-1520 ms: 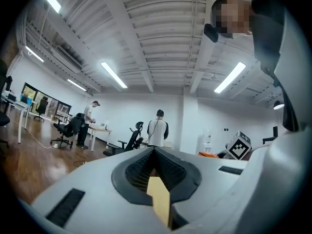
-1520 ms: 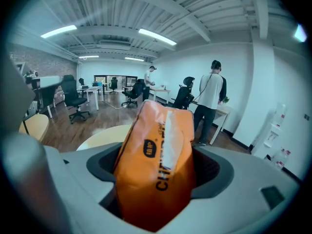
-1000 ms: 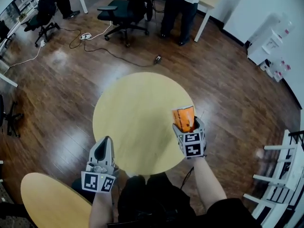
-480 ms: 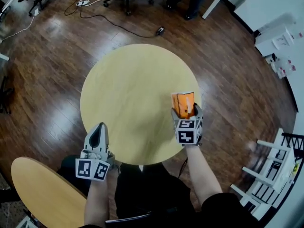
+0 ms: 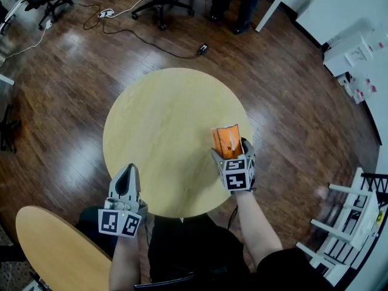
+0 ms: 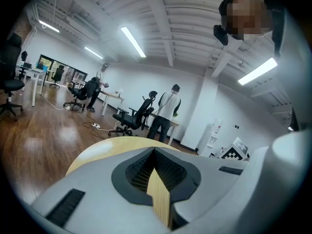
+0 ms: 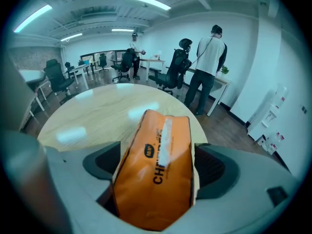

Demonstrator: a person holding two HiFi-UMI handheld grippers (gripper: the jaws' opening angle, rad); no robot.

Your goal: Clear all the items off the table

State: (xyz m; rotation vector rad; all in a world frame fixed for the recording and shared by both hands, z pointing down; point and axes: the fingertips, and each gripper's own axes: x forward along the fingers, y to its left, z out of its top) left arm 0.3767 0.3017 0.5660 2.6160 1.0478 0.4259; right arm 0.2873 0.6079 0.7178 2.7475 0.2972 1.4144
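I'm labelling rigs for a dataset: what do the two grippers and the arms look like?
The left gripper and right gripper both have light grey tapered bodies, dark ribbed pads and a cube of black-and-white square markers at the back. Forearms are bare below a dark sleeve. The right gripper's jaws are opening, an orange bag between them.

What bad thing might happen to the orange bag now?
1. The fingers of the right gripper are opening around the orange bag, so it is loose; it might tip or slip out.
2. The bag is close to the edge of the round table, so a bump might knock it onto the floor.
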